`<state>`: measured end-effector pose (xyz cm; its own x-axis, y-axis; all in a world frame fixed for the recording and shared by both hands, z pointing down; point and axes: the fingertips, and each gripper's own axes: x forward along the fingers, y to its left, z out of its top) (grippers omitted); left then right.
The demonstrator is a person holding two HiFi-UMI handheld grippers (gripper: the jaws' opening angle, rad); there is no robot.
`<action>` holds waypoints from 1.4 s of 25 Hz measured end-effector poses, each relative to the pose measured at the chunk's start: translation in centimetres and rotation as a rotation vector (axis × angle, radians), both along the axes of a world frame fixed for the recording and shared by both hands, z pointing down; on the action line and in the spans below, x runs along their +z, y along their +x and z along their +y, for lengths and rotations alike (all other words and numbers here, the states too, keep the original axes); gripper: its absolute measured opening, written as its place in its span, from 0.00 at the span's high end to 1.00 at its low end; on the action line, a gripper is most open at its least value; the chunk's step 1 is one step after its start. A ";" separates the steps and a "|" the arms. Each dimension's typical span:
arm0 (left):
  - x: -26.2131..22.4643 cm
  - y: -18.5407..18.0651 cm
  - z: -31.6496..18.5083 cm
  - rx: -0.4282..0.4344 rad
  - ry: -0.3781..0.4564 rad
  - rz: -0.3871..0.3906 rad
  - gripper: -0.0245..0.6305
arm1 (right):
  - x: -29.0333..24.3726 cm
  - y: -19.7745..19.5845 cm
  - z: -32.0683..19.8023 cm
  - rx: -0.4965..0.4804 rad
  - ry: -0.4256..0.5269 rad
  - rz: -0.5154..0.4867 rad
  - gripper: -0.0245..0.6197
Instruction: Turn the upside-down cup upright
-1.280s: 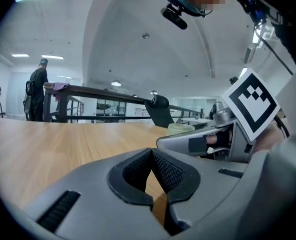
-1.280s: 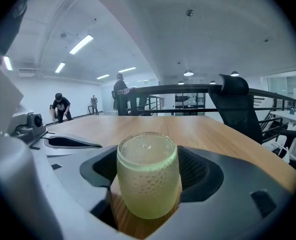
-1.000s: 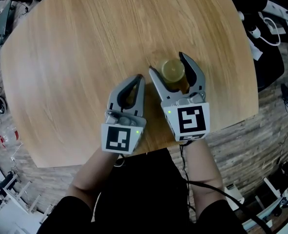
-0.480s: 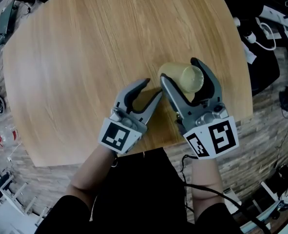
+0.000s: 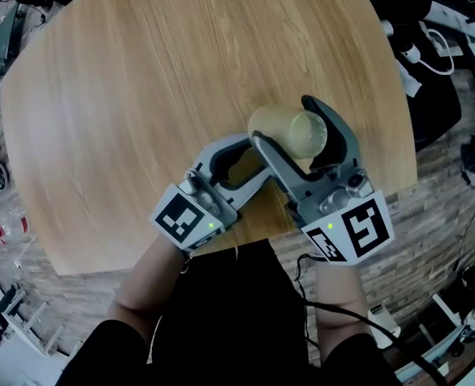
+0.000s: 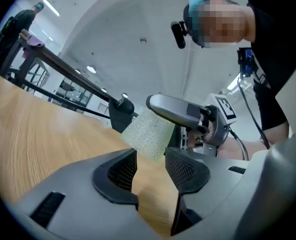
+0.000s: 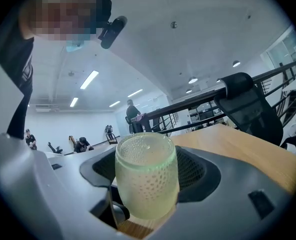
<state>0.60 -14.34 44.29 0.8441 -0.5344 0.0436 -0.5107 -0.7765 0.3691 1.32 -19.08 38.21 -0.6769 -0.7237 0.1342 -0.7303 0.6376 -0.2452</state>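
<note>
A pale yellow-green dimpled cup [image 5: 300, 133] hangs above the round wooden table [image 5: 141, 95], tilted, with my right gripper [image 5: 285, 127] shut on its sides. In the right gripper view the cup [image 7: 146, 176] fills the gap between the black pads [image 7: 195, 169], rounded closed end up. My left gripper [image 5: 249, 158] lies just left of it, pointing at the cup. Its jaws have just been opening and stand open, and only table wood shows between its pads [image 6: 125, 169]. In the left gripper view the cup [image 6: 148, 131] sits just beyond the fingertips, between the right gripper's fingers [image 6: 173, 109].
The table's near edge [image 5: 245, 240] runs under both hands. Cables and white gear [image 5: 430, 47] lie on the floor at the right. A black chair [image 7: 248, 109] stands past the table's far side.
My right gripper has lifted the cup off the table and tipped it. My left gripper went from shut to open and swung right toward the cup.
</note>
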 end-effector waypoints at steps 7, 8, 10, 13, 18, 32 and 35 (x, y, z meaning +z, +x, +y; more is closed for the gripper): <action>0.1 -0.1 0.6 0.022 -0.007 0.002 0.79 | -0.2 0.3 0.1 -0.055 -0.011 -0.087 0.50; 0.1 -0.1 0.7 0.025 0.000 -0.006 0.80 | -0.2 0.4 0.1 -0.062 -0.014 -0.103 0.50; 0.1 -0.1 0.8 0.030 0.018 -0.028 0.81 | -0.1 0.6 0.2 -0.076 -0.022 -0.136 0.50; 0.3 -0.1 0.9 0.035 0.033 -0.058 0.82 | 0.3 0.9 0.0 -0.078 -0.052 -0.179 0.50; 0.7 0.0 1.2 0.041 0.049 -0.121 0.87 | 1.4 1.6 -0.5 -0.035 -0.111 -0.216 0.50; 1.0 -0.2 1.3 0.060 0.093 -0.241 0.88 | 2.0 1.9 -0.7 0.000 -0.119 -0.240 0.49; 1.0 -0.2 1.3 0.054 0.108 -0.270 0.93 | 2.2 2.6 -0.9 0.038 -0.112 -0.222 0.48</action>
<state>0.39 -13.02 45.27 0.8371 -0.5026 0.2158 -0.5358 -0.8328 0.1389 3.90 -20.02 40.41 -0.6710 -0.7385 0.0663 -0.6741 0.5703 -0.4694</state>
